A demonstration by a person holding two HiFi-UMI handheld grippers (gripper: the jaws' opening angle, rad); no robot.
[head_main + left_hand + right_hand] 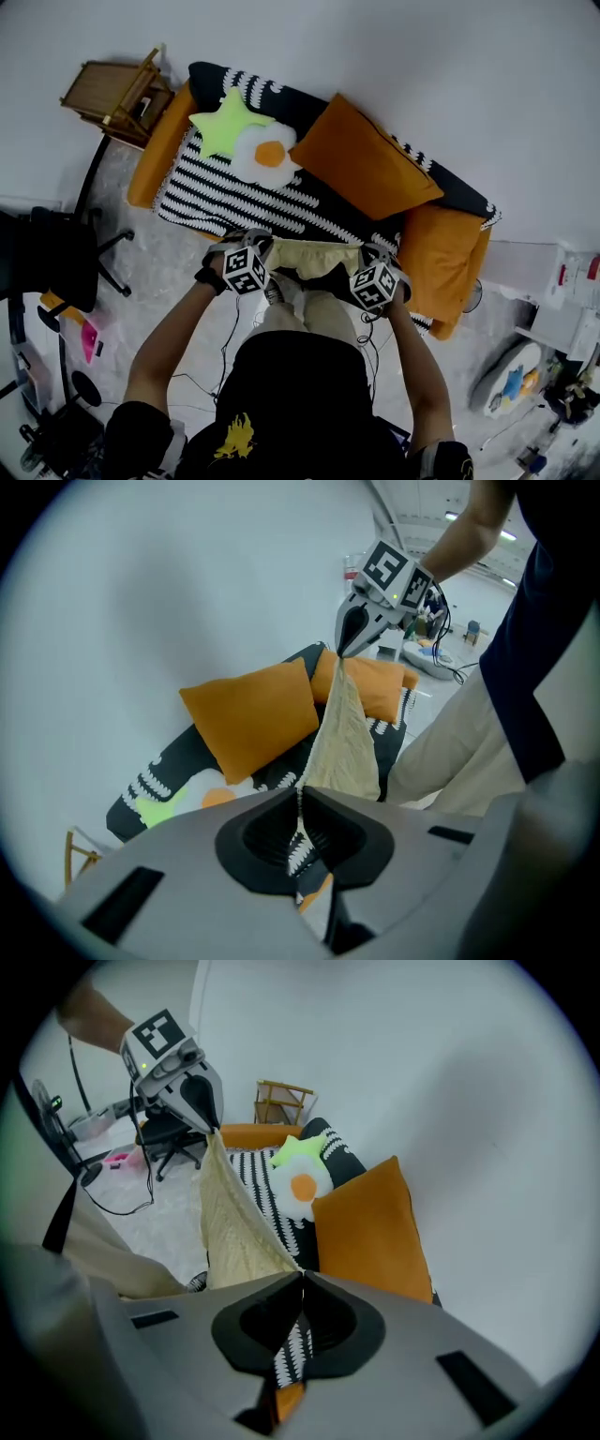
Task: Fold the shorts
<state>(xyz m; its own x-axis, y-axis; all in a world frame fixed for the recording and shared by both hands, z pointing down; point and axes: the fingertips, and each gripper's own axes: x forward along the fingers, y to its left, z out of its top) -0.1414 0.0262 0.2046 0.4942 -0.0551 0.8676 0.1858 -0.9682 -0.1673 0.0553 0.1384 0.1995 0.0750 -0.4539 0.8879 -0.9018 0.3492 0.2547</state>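
Note:
Pale yellow shorts [317, 255] hang stretched between my two grippers above the sofa's front edge. My left gripper [266, 247] is shut on the shorts' left end, and my right gripper [367, 254] is shut on the right end. In the left gripper view the cloth [343, 742] runs from my left gripper [300, 795] up to the right gripper [348, 645]. In the right gripper view the shorts [231, 1225] span from my right gripper [302, 1277] to the left gripper [210, 1121]. The fabric sags a little below the taut top edge.
An orange sofa [162, 139] with a black-and-white striped blanket [246, 202] lies ahead. On it rest a large orange cushion [362, 159], a green star pillow [225, 124] and a fried-egg pillow [269, 155]. A wooden side table [116, 94] and black office chair [54, 253] stand left.

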